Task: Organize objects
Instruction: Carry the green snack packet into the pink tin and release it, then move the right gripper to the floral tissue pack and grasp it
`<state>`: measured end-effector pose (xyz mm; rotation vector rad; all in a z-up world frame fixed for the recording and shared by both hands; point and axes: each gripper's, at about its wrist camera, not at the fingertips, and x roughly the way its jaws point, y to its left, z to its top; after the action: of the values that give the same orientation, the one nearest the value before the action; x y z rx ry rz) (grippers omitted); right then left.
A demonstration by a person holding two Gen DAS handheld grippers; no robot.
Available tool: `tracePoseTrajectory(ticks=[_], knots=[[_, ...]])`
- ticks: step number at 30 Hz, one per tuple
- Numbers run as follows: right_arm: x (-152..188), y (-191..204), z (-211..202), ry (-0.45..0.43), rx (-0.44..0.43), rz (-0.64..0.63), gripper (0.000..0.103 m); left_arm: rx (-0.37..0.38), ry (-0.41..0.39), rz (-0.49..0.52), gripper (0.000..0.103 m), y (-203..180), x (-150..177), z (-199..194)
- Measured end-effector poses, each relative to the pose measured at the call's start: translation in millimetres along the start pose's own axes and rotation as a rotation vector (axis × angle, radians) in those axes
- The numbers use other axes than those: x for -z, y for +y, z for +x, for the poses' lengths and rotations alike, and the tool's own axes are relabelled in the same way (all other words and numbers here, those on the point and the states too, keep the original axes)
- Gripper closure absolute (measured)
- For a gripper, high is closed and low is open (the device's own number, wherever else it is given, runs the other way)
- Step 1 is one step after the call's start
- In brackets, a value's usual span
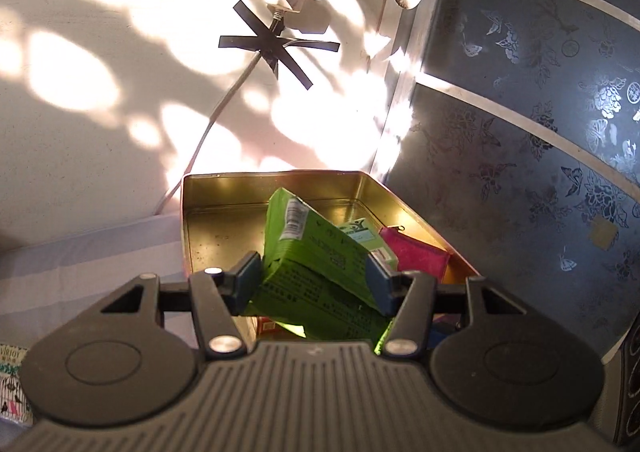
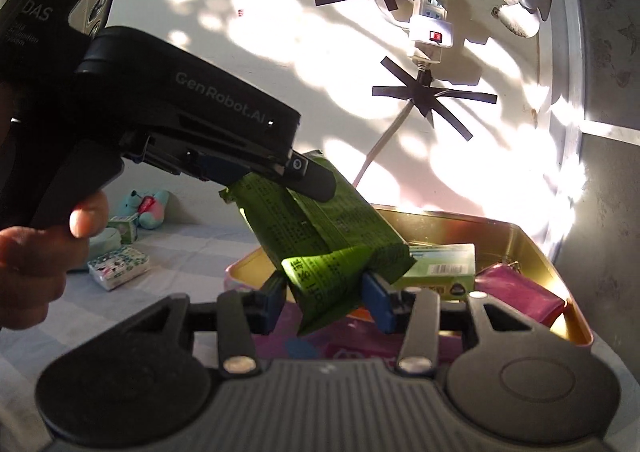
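A: What has the left claw [image 1: 313, 280] got?

B: It's clamped on the green packet [image 1: 316, 260], one blue pad on each side. The packet hangs tilted over the gold tin [image 1: 224, 187], which lies open just ahead of that claw.

A: And the right claw [image 2: 323, 294]?

B: Closed on the same packet [image 2: 320, 228], pinching its folded lower end. The left claw reaches in from that claw's upper left and grips the packet's upper part.

A: Anything in the tin?

B: A pink pouch [image 2: 516, 292] and a pale green box [image 2: 440, 264], ahead and right of the right claw.
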<state>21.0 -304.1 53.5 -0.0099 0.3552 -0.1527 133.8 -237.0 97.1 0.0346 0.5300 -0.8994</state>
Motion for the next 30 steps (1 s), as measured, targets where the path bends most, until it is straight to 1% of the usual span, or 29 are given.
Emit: tracePoseTrajectory(ticks=[2,4,6,7,8,10,11,12,14,18,23,26,30], knots=[[-5.4,-10.9,11.6,0.008,0.016,0.012,0.061,-0.006,0.009,0.001,0.044,-0.4,-7.8,16.2],[-10.7,-22.1,25.7,0.014,0.051,0.019,0.067,-0.008,0.038,-0.005,0.044,-0.3,-14.3,34.8],[-16.4,-35.7,42.8,0.035,0.079,0.048,0.066,-0.018,0.065,-0.009,0.045,-0.6,-18.5,53.2],[-18.4,-41.6,52.4,0.049,0.091,0.059,0.066,-0.033,0.065,-0.002,0.046,-1.1,-20.2,60.7],[-19.6,-46.0,61.8,0.062,0.114,0.069,0.066,-0.059,0.059,0.007,0.046,-1.8,-21.8,67.0],[-19.5,-51.9,80.8,0.095,0.179,0.085,0.065,-0.183,0.055,0.036,0.046,-1.5,-23.4,77.4],[-19.1,-54.9,85.7,0.098,0.204,0.101,0.065,-0.232,0.055,0.045,0.046,-0.3,-23.2,79.7],[-17.7,-58.4,86.5,0.093,0.219,0.127,0.065,-0.263,0.055,0.049,0.046,2.0,-22.4,79.9],[-14.7,-61.4,78.1,0.061,0.203,0.175,0.064,-0.303,0.054,0.055,0.046,5.9,-18.9,75.6],[-8.3,-55.5,59.1,0.023,0.19,0.206,0.062,-0.375,0.048,0.079,0.046,6.5,-9.1,60.3],[-0.6,-47.5,23.9,-0.028,0.144,0.289,0.059,-0.413,0.017,0.117,0.045,-2.4,9.3,27.6],[5.7,-38.0,1.5,-0.05,0.129,0.313,0.059,-0.43,0.011,0.127,0.045,-4.2,21.9,5.9],[15.1,-28.0,-20.7,-0.044,0.1,0.358,0.059,-0.445,0.023,0.119,0.044,-5.0,40.6,-17.7]])
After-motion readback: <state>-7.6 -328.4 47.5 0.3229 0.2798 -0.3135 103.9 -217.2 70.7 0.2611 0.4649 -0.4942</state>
